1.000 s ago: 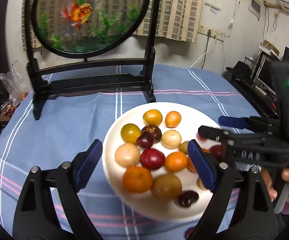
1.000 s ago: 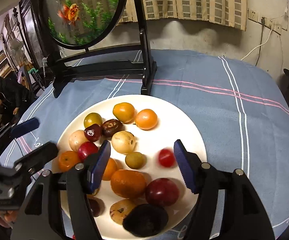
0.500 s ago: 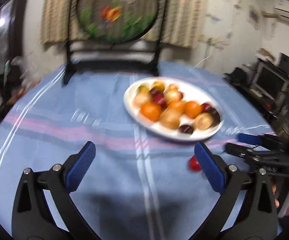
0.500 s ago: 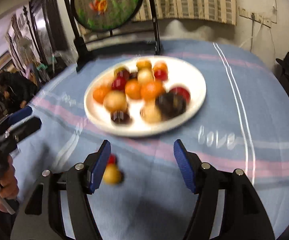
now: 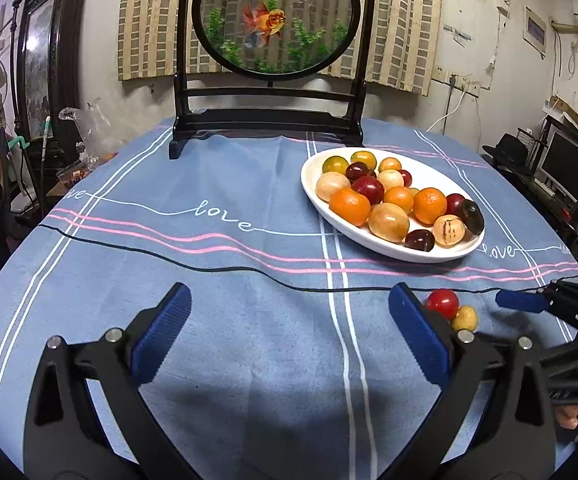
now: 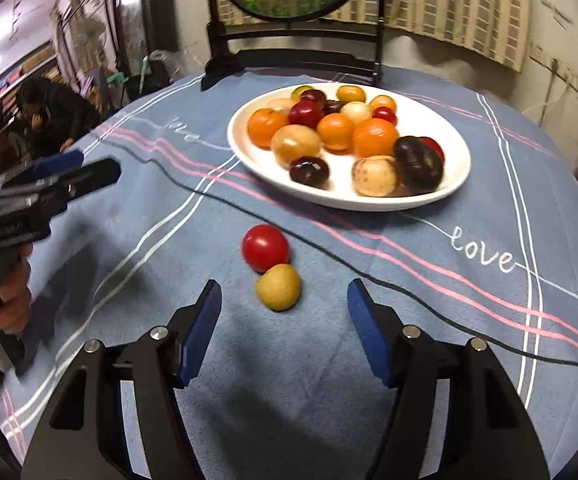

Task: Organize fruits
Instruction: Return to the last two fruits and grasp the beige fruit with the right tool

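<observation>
1. The counter (image 5: 225,320) is round and has a blue cloth with pink and white lines. A goldfish picture in a dark stand (image 5: 275,20) is at the far side.
2. A white plate (image 6: 455,184) full of small fruits sits far ahead of both grippers.
3. Two fruits lie loose on the cloth: a red tomato (image 6: 265,247) and a small yellow fruit (image 6: 278,287). They touch each other.
4. The right gripper (image 6: 285,332) has its jaws apart and holds nothing. The yellow fruit is just ahead of it, and the red tomato is a bit further on.
5. The left gripper (image 5: 289,336) has just been opening; nothing is between its jaws. The two loose fruits are off to its right, just past its right finger.
6. The fruits look light, round and smooth, so they may roll or slip.
7. I think it is best to take one by its middle, on both sides, and squeeze softly so it does not squash.
</observation>
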Motion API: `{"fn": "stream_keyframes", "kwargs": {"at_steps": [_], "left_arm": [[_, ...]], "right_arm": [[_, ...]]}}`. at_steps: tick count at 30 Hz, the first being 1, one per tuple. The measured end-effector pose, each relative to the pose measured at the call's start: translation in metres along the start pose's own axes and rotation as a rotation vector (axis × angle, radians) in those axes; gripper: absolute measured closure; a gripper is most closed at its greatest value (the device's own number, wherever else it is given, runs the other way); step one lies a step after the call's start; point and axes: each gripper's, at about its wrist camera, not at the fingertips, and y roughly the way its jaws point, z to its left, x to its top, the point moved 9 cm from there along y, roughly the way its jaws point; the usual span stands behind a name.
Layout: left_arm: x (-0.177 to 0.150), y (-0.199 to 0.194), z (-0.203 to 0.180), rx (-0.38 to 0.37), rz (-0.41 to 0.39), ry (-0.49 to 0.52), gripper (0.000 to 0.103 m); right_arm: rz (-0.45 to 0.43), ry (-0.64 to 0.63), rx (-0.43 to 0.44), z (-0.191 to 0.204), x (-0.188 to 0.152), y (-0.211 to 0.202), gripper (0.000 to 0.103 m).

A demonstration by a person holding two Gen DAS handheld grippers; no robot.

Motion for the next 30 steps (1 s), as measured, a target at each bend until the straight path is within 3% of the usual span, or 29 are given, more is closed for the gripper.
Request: {"fn": "stream_keyframes", "kwargs": {"at_steps": [7,9,23,30], "left_arm": [[0.001,0.000,-0.001,0.000,-0.002,0.000,0.002],[0.000,0.000,-0.001,-0.007,-0.001,-0.002,0.002],[0.001,-0.002,-0.004,-0.012,-0.002,0.009,0.002],[0.001,-0.002,-0.005,-0.014,0.000,0.015,0.002]], "right_arm": [[0.018,-0.014,0.001,0.002,-0.003,0.008,0.039],[0.021,-0.004,0.014,0.003,-0.003,0.009,0.045],[0.035,-0.042,-0.014,0.008,-0.004,0.023,0.064],[0.028,-0.052,-0.031,0.008,-0.003,0.024,0.068]]}}
